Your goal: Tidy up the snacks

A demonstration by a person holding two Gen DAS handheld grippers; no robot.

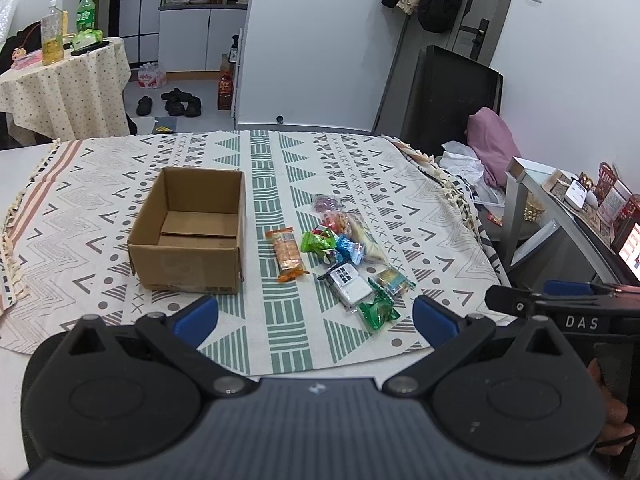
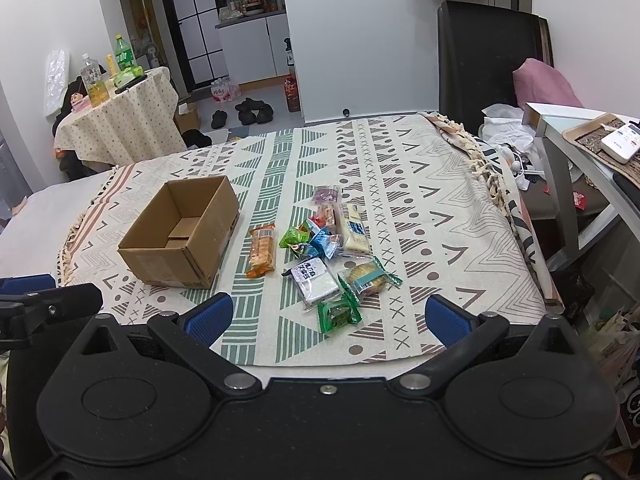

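A patterned cloth [image 1: 280, 184] covers the counter. On the left side of the cloth sits an open cardboard box [image 1: 188, 232]. Nothing lies inside it but its own bottom flaps.

Just right of the box lies a long orange cracker pack [image 1: 287, 255], close to the box but not touching it. Right of that is a heap of small snacks. A bright green candy wrapper [image 1: 317, 241] and a blue candy wrapper [image 1: 350, 250] sit in the middle of the heap, touching each other. Behind them, nearer the far edge, is a clear bag of pink snacks [image 1: 335, 218] and a purple packet [image 1: 326, 203]. A long pale bar [image 2: 353, 229] lies on the right of the heap. Nearer the front edge is a white square packet with black writing [image 1: 351, 285], a round cake in a clear wrapper [image 2: 368, 276] beside it, and a dark green packet [image 1: 376, 312] closest to the front edge.

The left gripper [image 1: 316, 318] hangs over the front edge with its blue fingers spread wide, holding nothing. The right gripper [image 2: 328, 318] is beside it, also at the front edge, fingers spread wide and holding nothing. The snacks lie between the two sets of fingers, farther in on the cloth.
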